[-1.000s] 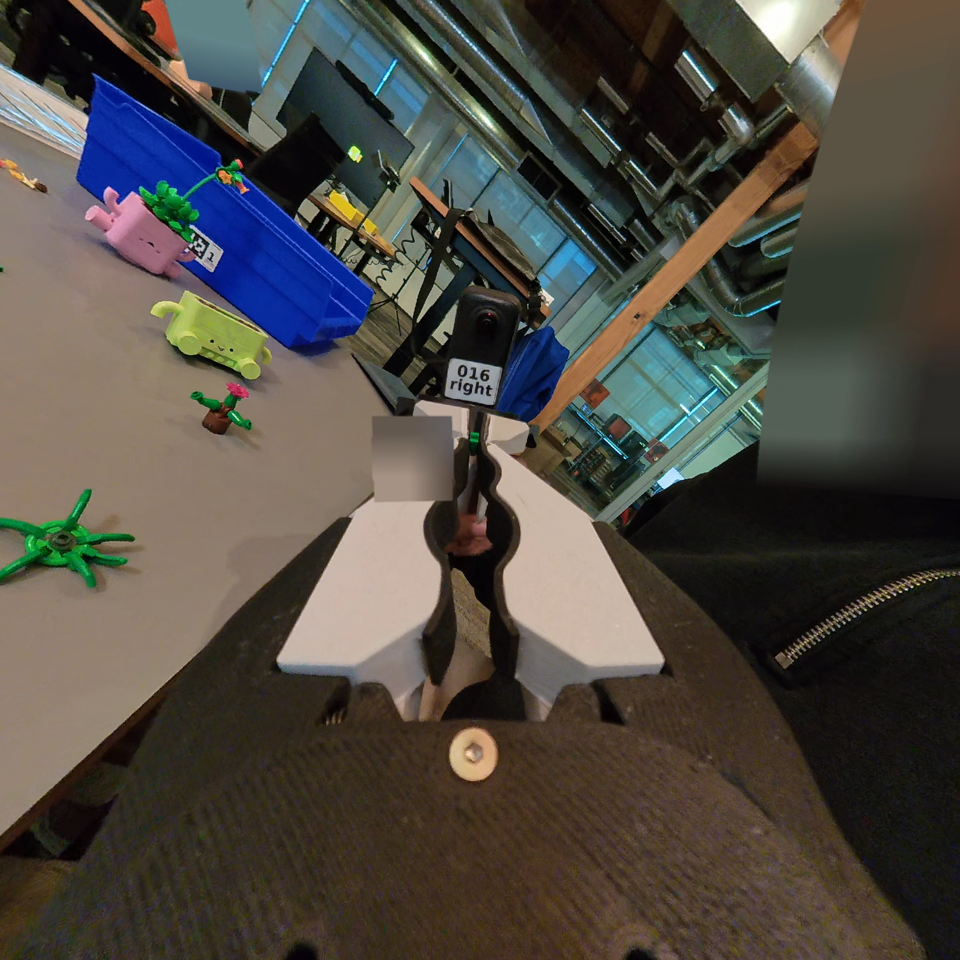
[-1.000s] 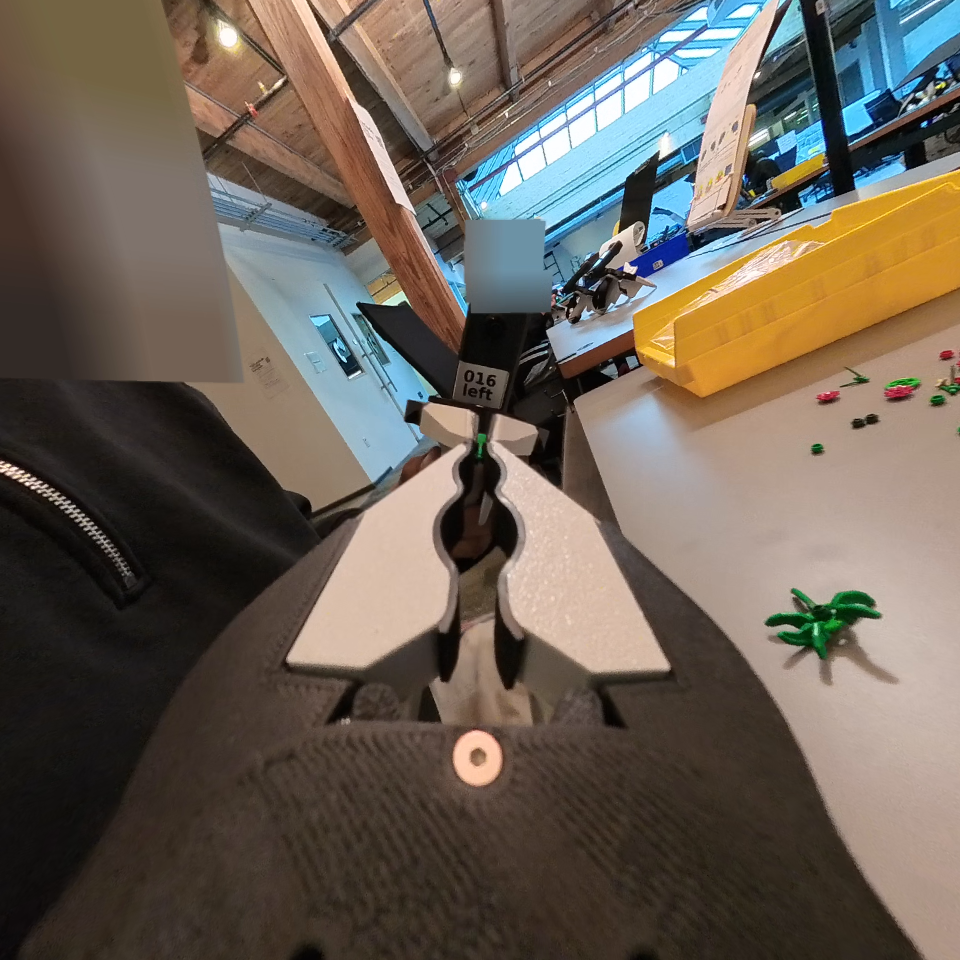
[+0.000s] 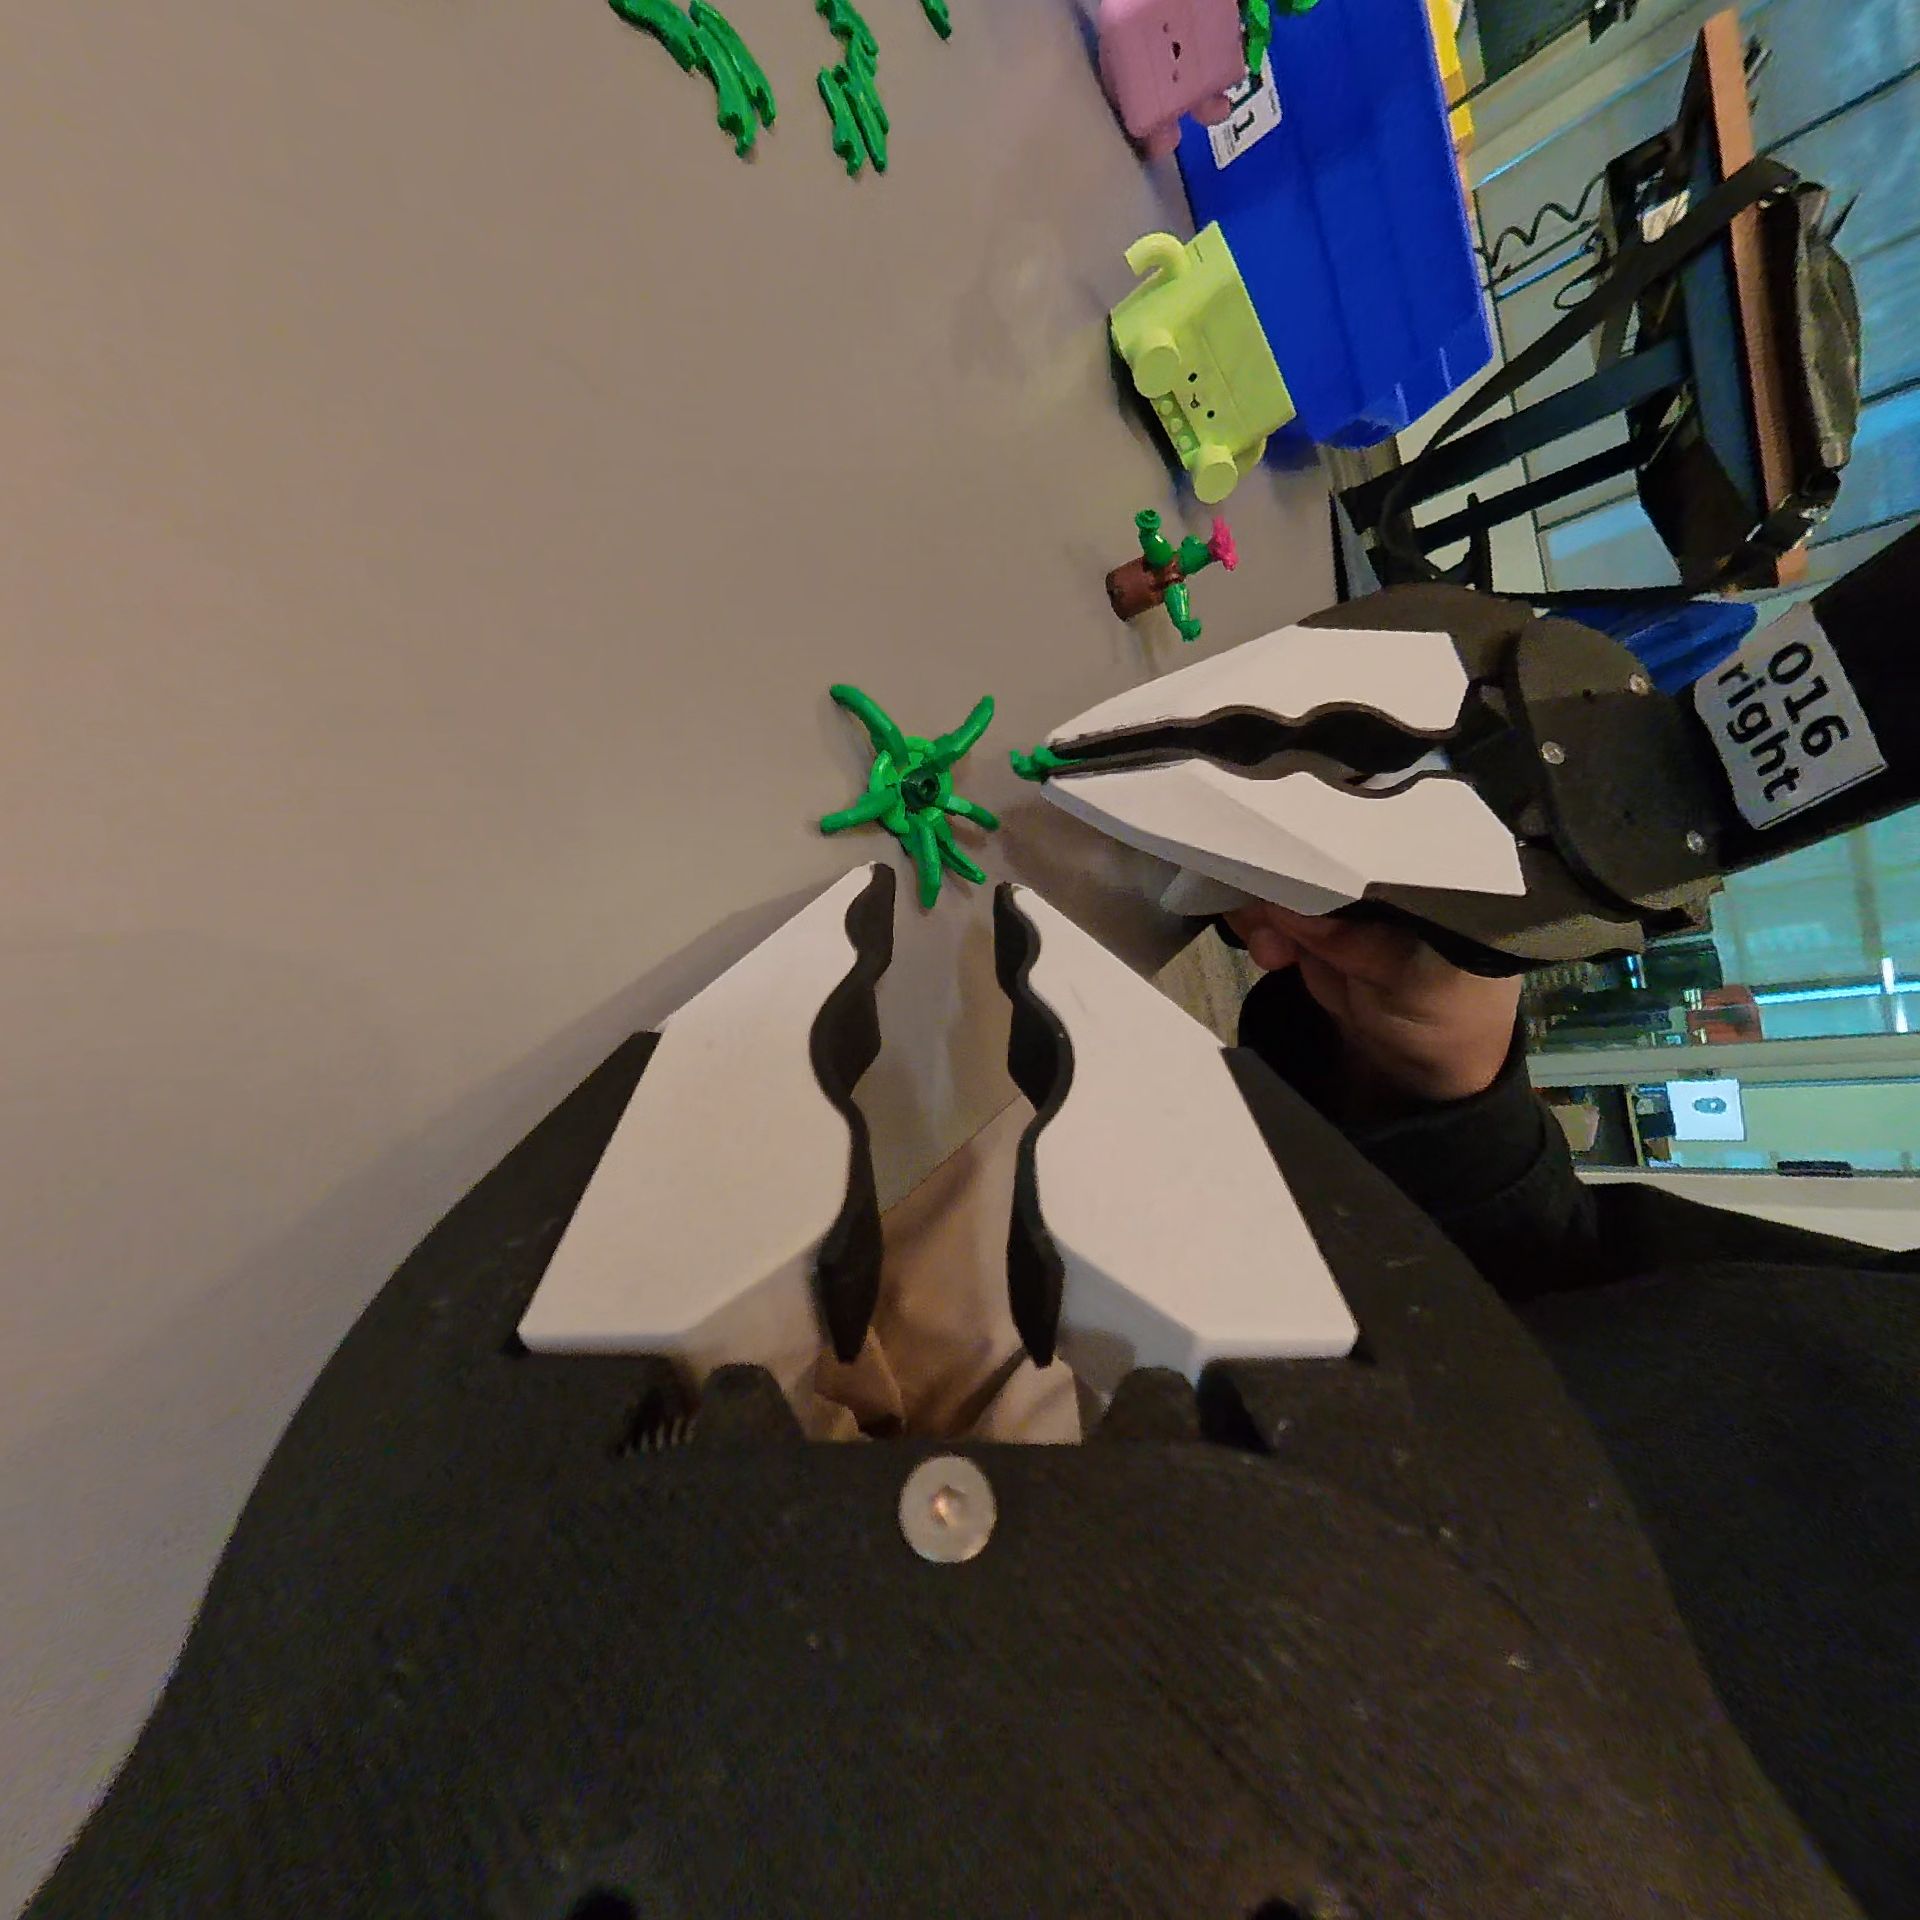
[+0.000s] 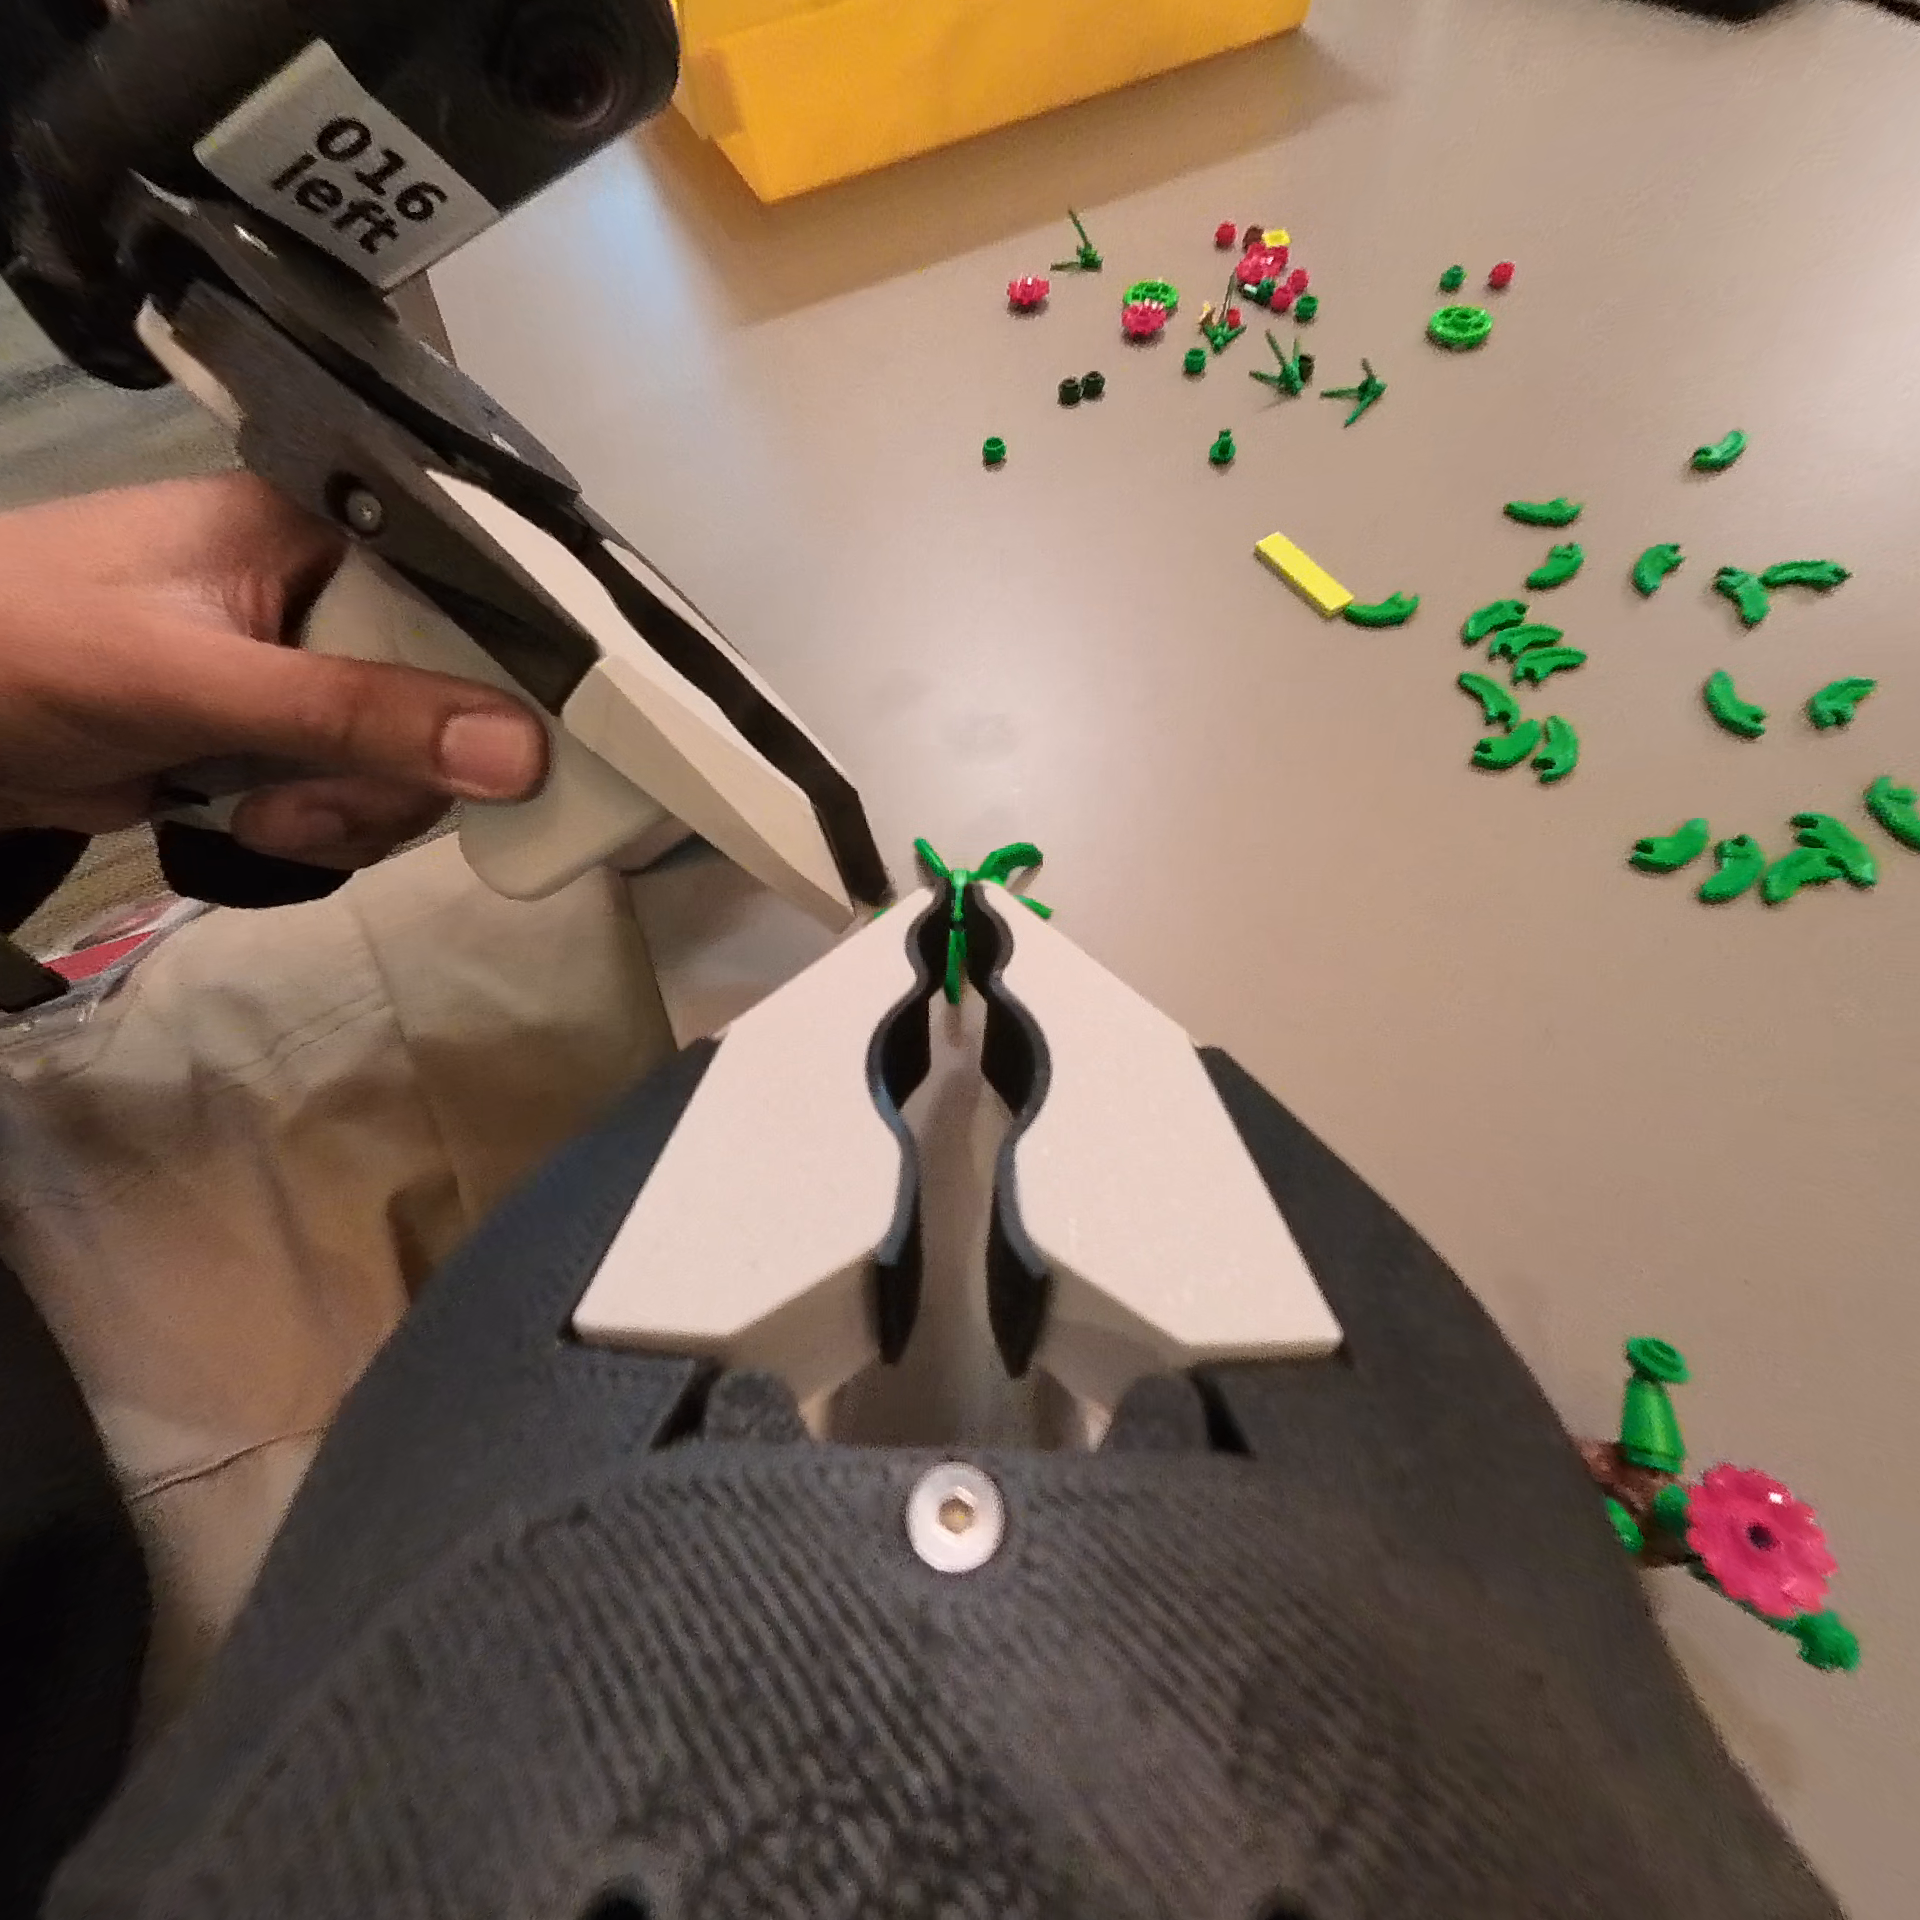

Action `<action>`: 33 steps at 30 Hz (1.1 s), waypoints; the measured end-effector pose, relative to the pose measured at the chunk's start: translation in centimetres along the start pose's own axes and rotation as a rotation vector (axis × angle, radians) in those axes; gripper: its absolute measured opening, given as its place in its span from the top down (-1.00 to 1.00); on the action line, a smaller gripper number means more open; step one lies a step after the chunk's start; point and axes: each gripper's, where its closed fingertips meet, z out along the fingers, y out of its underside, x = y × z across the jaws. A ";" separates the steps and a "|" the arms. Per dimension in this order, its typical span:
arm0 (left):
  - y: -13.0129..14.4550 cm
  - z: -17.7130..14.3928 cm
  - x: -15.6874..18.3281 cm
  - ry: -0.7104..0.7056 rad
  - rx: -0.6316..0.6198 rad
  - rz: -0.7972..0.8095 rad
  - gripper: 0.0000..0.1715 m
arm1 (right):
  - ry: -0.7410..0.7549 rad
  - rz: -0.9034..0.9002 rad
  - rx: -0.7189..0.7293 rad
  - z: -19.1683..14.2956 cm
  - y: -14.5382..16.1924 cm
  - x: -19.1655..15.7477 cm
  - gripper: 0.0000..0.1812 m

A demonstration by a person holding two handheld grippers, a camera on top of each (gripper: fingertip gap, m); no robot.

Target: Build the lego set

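My left gripper [image 3: 940, 883] is open and empty, its tips just short of a green star-shaped leaf cluster [image 3: 914, 795] lying on the grey table [image 3: 416, 623]. My right gripper [image 4: 961, 894] is shut on a small green curved leaf piece [image 4: 958, 930]. In the left wrist view the right gripper [image 3: 1049, 764] comes in from the right, and the leaf piece [image 3: 1032, 767] sticks out of its tips right beside the cluster. In the right wrist view the cluster [image 4: 1013, 860] is mostly hidden behind my fingertips, with the left gripper [image 4: 862, 894] close at the left.
A brown stem with a pink flower [image 3: 1169, 577] lies nearby, then a lime pot [image 3: 1205, 364], a pink pot [image 3: 1164, 62] and a blue bin [image 3: 1340, 208]. Loose green leaves [image 4: 1527, 655], a yellow tile [image 4: 1304, 574], small flower bits [image 4: 1247, 291] and a yellow bin [image 4: 935, 83] lie farther out. The table edge is close by. Both grippers' tips are close together, under 4 cm apart. The yellow tile [image 4: 1304, 574] is about 15 cm from both grippers' fingertips.
Both grippers were raised off the table edge, tip to tip and shut around a small green piece. They have come down to the leaf cluster, the left has opened, and the right keeps the leaf.
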 end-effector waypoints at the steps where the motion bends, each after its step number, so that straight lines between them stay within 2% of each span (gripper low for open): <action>1: 0.0 0.1 0.0 -0.002 -0.005 0.002 0.81 | -0.004 -0.001 -0.009 0.1 0.1 0.1 0.99; 19: -0.9 0.6 0.2 0.031 0.005 -0.004 0.74 | -0.029 -0.009 -0.146 0.7 2.2 0.8 0.99; 33: -1.8 1.1 0.5 0.092 0.026 -0.014 0.77 | -0.044 -0.008 -0.157 0.8 2.3 0.6 0.99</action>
